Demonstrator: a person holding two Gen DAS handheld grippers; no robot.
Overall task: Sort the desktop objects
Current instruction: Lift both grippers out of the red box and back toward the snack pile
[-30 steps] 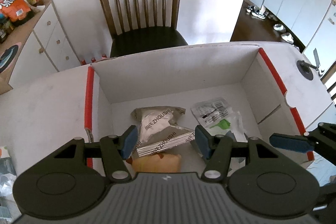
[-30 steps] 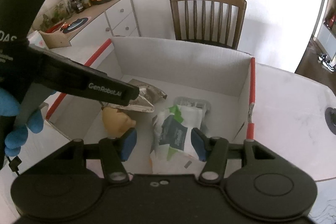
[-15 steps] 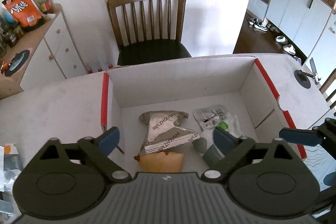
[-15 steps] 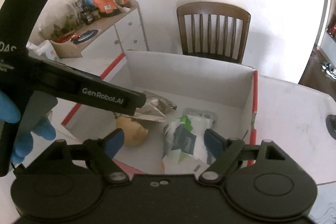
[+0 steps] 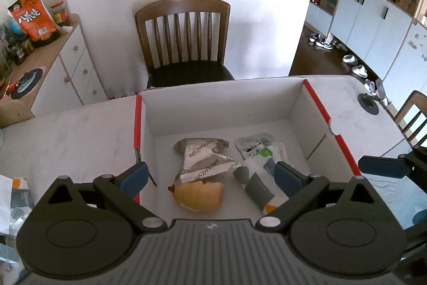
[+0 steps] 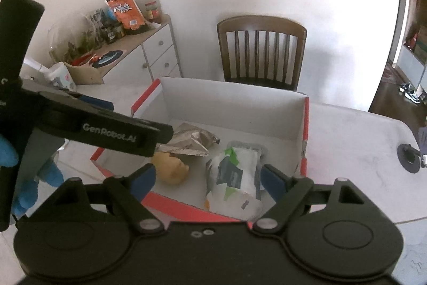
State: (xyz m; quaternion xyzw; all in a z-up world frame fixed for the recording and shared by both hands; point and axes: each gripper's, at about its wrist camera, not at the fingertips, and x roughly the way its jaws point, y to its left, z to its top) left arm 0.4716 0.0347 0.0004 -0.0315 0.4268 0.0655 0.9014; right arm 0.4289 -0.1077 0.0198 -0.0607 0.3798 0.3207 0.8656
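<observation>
A white cardboard box with red edges [image 5: 293, 108] [image 6: 304, 122] stands on the white table. Inside lie a silver snack packet [image 5: 204, 159] [image 6: 192, 140], a tan bread-like roll [image 5: 198, 195] [image 6: 170, 170] and a white-green-grey pouch [image 5: 260, 159] [image 6: 234, 172]. My left gripper [image 5: 210, 176] is open and empty, held above the box's near side. My right gripper [image 6: 208, 179] is open and empty above the box's near right corner. The left gripper's body [image 6: 88, 124] crosses the right wrist view.
A wooden chair [image 5: 184, 39] stands behind the table. A white drawer cabinet [image 5: 72, 63] with an orange snack bag [image 5: 32, 18] is at the left. Packets [image 5: 16, 194] lie on the table left of the box. A round grommet [image 5: 369, 103] sits at the right.
Both grippers opened wide and rose back from the box. The silver packet and the pouch were let go and now lie on the box floor.
</observation>
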